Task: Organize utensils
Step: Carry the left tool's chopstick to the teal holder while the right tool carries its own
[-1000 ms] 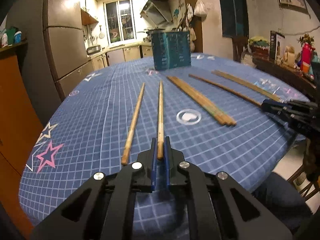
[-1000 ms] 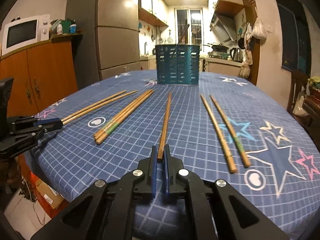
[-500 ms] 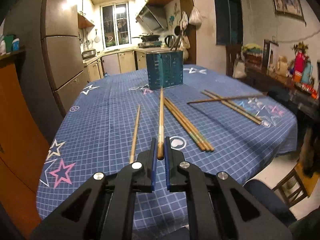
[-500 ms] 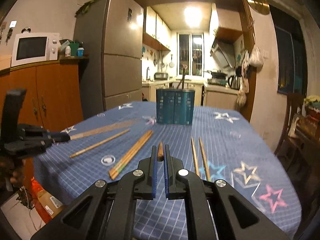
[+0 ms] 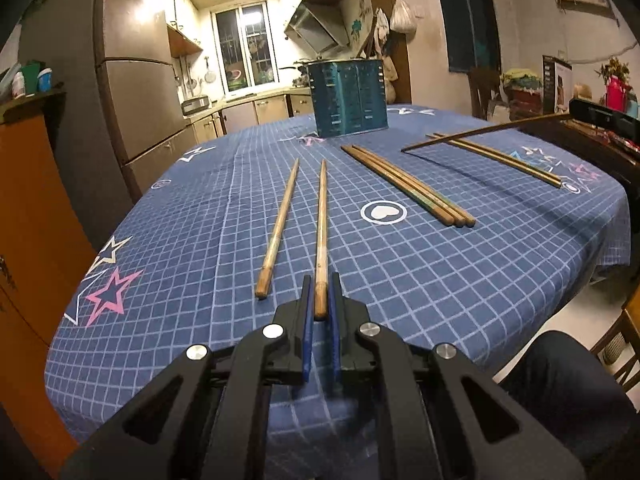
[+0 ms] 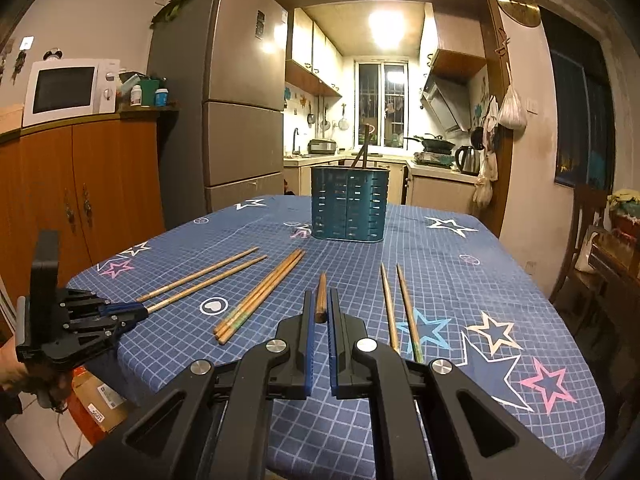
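Note:
My left gripper is shut on the near end of a wooden chopstick that points at the teal utensil holder and lies low over the blue tablecloth. A second chopstick lies just left of it. My right gripper is shut on another chopstick, seen end-on and raised above the table. That chopstick also shows in the left wrist view, slanting in the air. The left gripper shows in the right wrist view. The holder has sticks standing in it.
A bundle of chopsticks lies mid-table and a pair lies right of my right gripper. A fridge and orange cabinet stand left of the table. A dark wooden sideboard with clutter stands at the right.
The left gripper has come back down low over the table with its chopstick. The right gripper has kept its chopstick raised and levelled toward the holder.

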The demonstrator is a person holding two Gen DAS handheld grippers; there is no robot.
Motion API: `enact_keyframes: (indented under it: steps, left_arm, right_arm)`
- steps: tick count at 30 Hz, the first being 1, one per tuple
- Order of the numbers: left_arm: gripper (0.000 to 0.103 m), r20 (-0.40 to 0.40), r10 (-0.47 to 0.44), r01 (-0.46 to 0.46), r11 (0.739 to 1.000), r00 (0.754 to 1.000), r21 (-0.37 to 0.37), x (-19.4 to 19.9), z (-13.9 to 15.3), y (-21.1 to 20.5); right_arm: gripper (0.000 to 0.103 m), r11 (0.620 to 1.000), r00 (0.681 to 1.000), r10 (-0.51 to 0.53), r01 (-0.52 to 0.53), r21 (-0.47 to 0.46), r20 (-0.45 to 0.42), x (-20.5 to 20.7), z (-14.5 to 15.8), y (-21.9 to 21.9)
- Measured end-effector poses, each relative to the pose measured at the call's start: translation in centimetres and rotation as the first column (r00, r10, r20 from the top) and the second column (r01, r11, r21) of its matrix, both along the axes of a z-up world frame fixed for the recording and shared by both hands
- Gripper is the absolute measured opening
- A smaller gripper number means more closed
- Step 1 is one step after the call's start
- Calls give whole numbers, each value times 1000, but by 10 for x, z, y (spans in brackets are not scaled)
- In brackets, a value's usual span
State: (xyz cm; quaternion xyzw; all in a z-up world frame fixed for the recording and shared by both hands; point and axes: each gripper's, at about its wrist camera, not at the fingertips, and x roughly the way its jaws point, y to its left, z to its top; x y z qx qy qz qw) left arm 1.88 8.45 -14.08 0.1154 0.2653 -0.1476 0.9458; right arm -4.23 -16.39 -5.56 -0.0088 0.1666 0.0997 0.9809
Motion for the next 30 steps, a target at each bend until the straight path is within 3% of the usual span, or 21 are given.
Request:
enact_keyframes:
  steps: [6, 8, 9, 10, 16, 23, 30]
  left_arm:
    - [23, 30, 31, -31, 999, 999, -17, -8, -3, 9]
    - [21, 31, 29, -28, 1000, 999, -10, -10, -3, 9]
    - [8, 27, 19, -19, 1000, 999, -10, -10, -2, 8]
    - [5, 21, 5, -5, 1000, 1000, -8, -10, -2, 6]
    - [5, 29, 21, -21, 1000, 999, 0, -14, 9, 2]
    - [5, 145, -13, 17, 999, 989, -30, -22, 79, 1]
    - [5, 209, -34, 52, 995, 977, -81, 21, 142, -3]
  right_arm:
    - [7, 1000, 1000, -8, 8, 3, -14, -1, -8, 0]
    - [7, 1000, 1000, -12, 12, 6, -14, -2, -9, 0]
    - [7, 1000, 1000, -13, 13, 8, -9, -2, -8, -1]
    - [7, 1000, 1000, -13, 14, 9, -6, -2, -7, -1]
    - [7, 1000, 999, -12, 12, 1, 36, -3, 5, -2]
    - [7, 1000, 993, 9, -6, -30, 114, 0, 34, -2]
    - [7, 999, 986, 40, -38, -17, 159, 28, 76, -11]
